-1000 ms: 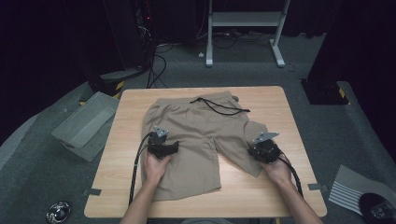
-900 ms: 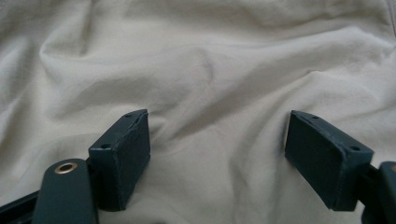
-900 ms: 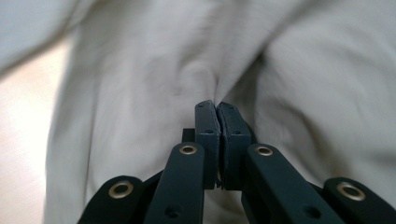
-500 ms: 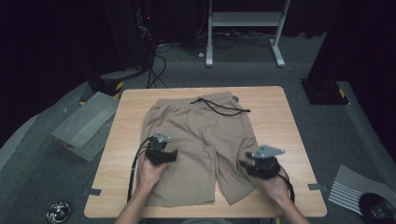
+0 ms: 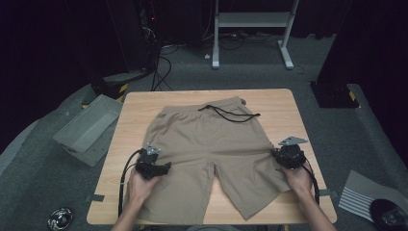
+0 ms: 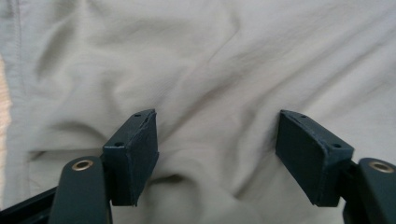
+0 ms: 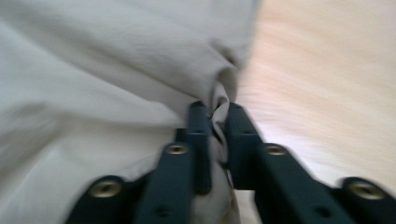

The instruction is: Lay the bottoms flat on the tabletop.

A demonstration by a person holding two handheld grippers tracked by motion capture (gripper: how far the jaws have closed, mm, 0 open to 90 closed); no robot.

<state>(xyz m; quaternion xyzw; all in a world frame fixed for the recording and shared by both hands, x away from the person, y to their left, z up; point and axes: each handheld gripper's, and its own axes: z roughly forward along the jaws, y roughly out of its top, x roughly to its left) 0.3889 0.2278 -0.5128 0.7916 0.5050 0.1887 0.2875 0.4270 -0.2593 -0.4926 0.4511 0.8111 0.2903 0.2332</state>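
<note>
Shorts (image 5: 211, 159) lie flat on the table (image 5: 134, 110), waistband away from me, legs toward me. My left gripper (image 6: 215, 154) sits over the left leg – jaws wide, cloth bunched between them but not pinched; they have just been closing a little. My right gripper (image 7: 217, 140) is at the right leg's outer edge, jaws just closing – narrow now, clamped on a fold of cloth.

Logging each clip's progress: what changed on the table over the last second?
The right hand-held gripper, jaws just closing, has pinched the shorts' outer edge. The left hand-held gripper, open, drew back toward the person along its leg. The drawstring and grey bin stayed put.
</note>
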